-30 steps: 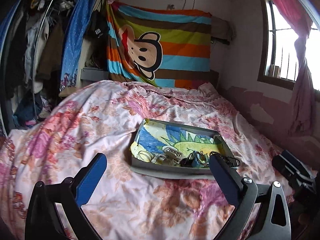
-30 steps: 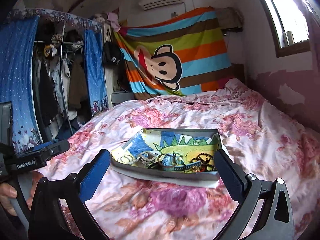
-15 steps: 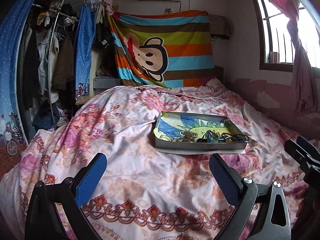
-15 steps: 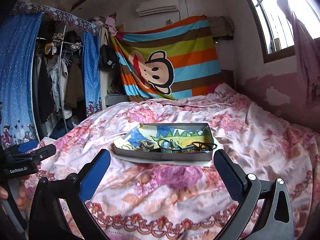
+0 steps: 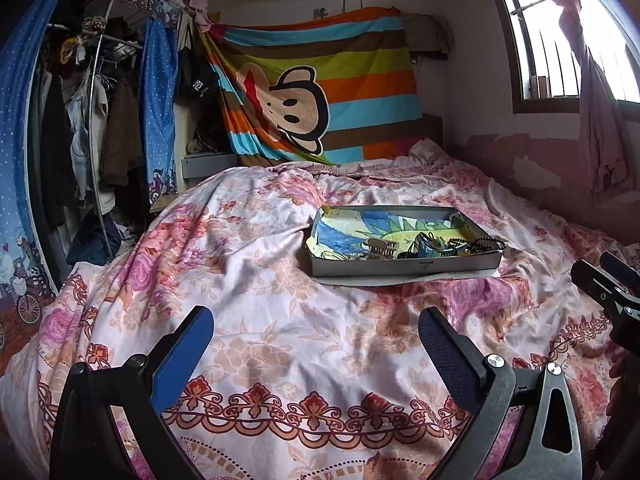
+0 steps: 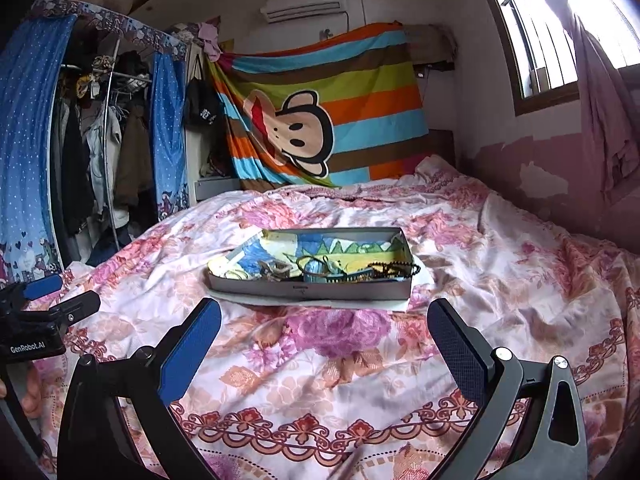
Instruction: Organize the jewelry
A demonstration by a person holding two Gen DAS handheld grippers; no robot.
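Both grippers have pulled back from the tray since a second ago, so the tray now sits farther off and more of the flowered bedspread (image 5: pixel 256 320) shows in front of them. The left gripper (image 5: pixel 316 344) hangs over the near edge of the bed with its jaws spread wide and nothing between them. The right gripper (image 6: pixel 324 336) hangs likewise, jaws spread and empty, and it also appears at the right edge of the left wrist view, well apart from the tray.

A shallow grey tray (image 5: pixel 404 268) rests on the bedspread near the middle of the bed, on a white sheet of paper (image 6: pixel 320 304) that pokes out under its front edge. Its floor is lined with a bright child's drawing (image 6: pixel 320 246). The jewelry (image 5: pixel 416 246) lies in a loose heap along the tray's front wall: a tan hair claw (image 5: pixel 384 246), a blue piece (image 6: pixel 314 274), and a string of dark beads (image 6: pixel 396 268) draped toward the right end.

Behind the bed hangs a striped monkey blanket (image 5: pixel 320 92). Clothes hang on a rack (image 5: pixel 96 128) to the left.
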